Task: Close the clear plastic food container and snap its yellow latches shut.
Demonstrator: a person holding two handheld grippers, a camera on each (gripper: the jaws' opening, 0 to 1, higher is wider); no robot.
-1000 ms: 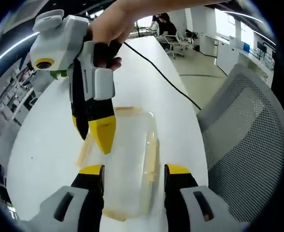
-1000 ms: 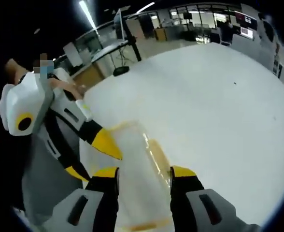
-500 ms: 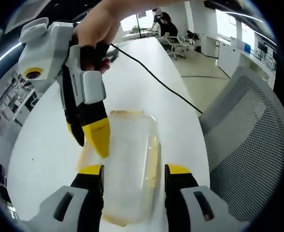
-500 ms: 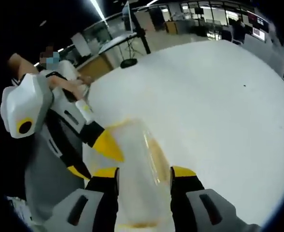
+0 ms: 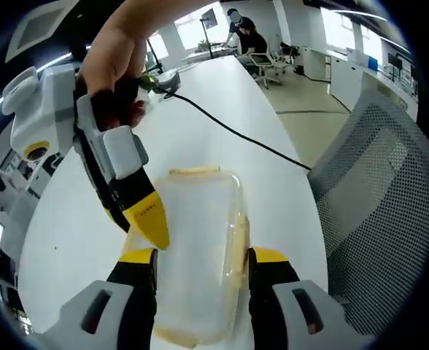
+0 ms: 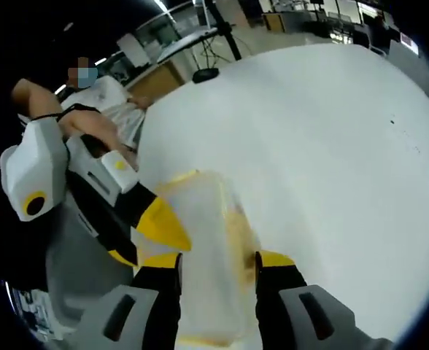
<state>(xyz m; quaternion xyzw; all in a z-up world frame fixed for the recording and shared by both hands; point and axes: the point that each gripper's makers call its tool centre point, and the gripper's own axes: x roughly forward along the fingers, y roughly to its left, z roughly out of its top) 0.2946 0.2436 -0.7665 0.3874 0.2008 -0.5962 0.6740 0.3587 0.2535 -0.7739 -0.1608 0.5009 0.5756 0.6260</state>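
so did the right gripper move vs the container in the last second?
Yes. In the left gripper view the right gripper slid along the container's left edge, away from its far end latch.

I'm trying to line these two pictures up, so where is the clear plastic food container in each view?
Left gripper view: the clear food container lies low in the centre, between this view's jaws.
Right gripper view: the container lies low, left of centre, between its jaws.
Shared landmark: the white table under it.

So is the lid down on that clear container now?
Seemingly yes: the clear container looks flat, lid down, on the white table. Latch state: cannot tell.
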